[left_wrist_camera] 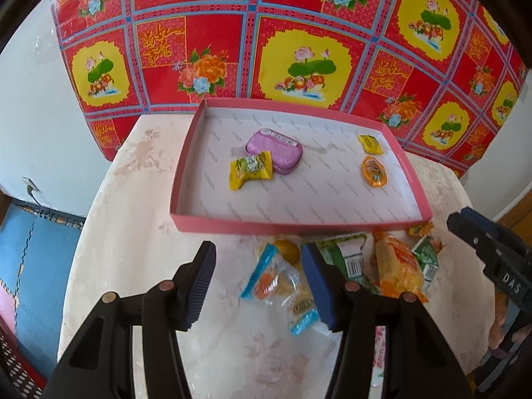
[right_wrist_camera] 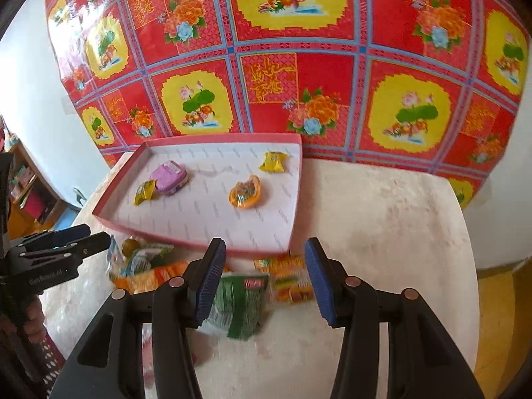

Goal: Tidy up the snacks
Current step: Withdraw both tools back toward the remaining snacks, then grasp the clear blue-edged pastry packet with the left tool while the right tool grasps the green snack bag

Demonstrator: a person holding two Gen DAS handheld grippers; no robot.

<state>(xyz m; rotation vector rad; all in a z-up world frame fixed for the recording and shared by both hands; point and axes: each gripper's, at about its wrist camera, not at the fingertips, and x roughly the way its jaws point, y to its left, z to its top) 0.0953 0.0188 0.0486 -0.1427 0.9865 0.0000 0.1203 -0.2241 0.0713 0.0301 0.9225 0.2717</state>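
Note:
A pink shallow box (left_wrist_camera: 186,153) (right_wrist_camera: 109,196) lies on the pale table. It holds a purple tin (left_wrist_camera: 274,151) (right_wrist_camera: 169,176), a yellow candy (left_wrist_camera: 251,169) (right_wrist_camera: 144,192), an orange jelly cup (left_wrist_camera: 374,172) (right_wrist_camera: 245,193) and a small yellow packet (left_wrist_camera: 371,144) (right_wrist_camera: 272,162). Loose snacks lie in front of the box: a clear blue-edged packet (left_wrist_camera: 282,286), an orange bag (left_wrist_camera: 397,267) (right_wrist_camera: 289,279), green packets (left_wrist_camera: 345,256) (right_wrist_camera: 242,306). My left gripper (left_wrist_camera: 259,291) is open above the clear packet. My right gripper (right_wrist_camera: 262,286) is open above a green packet.
A red, yellow and blue flowered cloth (left_wrist_camera: 299,33) (right_wrist_camera: 299,66) hangs behind the table. The table's left edge (left_wrist_camera: 76,266) drops to a blue floor mat (left_wrist_camera: 33,266). A shelf (right_wrist_camera: 23,183) stands at the left in the right wrist view.

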